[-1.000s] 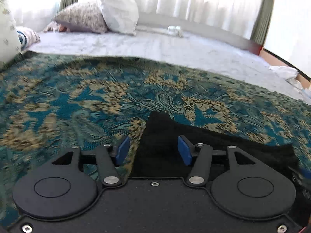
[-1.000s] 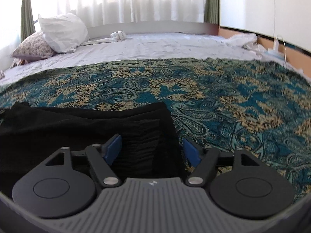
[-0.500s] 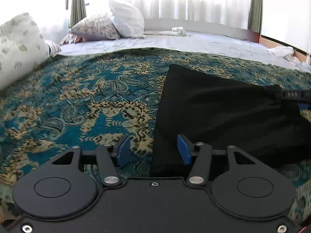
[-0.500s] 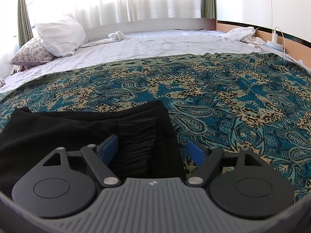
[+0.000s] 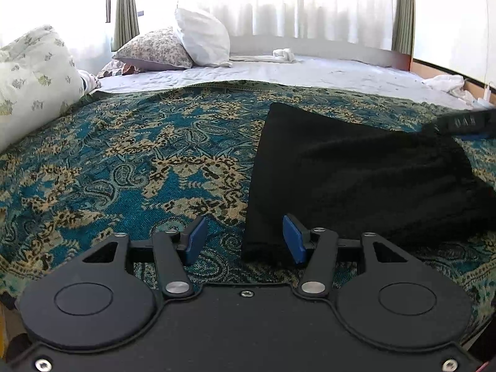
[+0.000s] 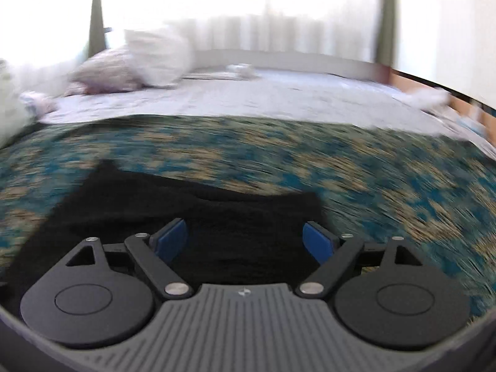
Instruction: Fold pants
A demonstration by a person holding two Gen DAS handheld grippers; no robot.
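Note:
The black pants (image 5: 356,173) lie folded flat on the teal paisley bedspread (image 5: 124,161). My left gripper (image 5: 245,240) is open and empty, low over the pants' near left corner; its blue pads straddle the cloth's edge. My right gripper (image 6: 245,243) is open and empty above the pants (image 6: 217,217), which look blurred in the right wrist view. The right gripper also shows at the right edge of the left wrist view (image 5: 465,121), beyond the pants' far side.
Pillows (image 5: 201,43) and a floral cushion (image 5: 34,77) lie at the head and left side of the bed. A white sheet (image 5: 310,74) covers the far half. White cloth (image 5: 446,83) lies at the right edge by the wall.
My left gripper has pulled back and dropped a little, so more bedspread shows. My right gripper has swung left and up over the pants, blurring its view. Both stay open.

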